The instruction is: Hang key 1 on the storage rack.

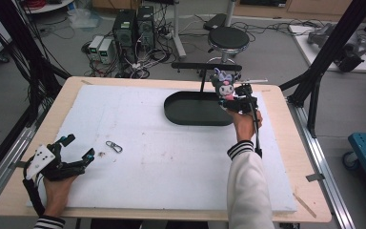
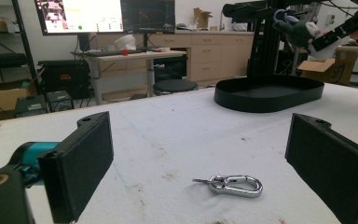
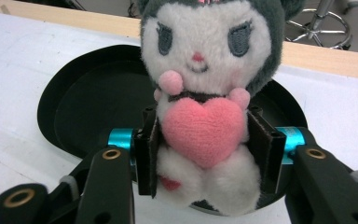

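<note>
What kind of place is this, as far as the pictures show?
Most likely a robotics or research lab. The work table stands inside a black frame, computer towers with loose cables sit on the floor, and a large monitor shows camera feeds.

open foam board (image 1: 171,157), black tray (image 1: 186,112) far right

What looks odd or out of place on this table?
A metal clip lies alone on the stained white mat, far from the black tray, in front of the open left gripper. The right gripper grips a plush toy above the tray. Nothing looks spilled or broken.
</note>
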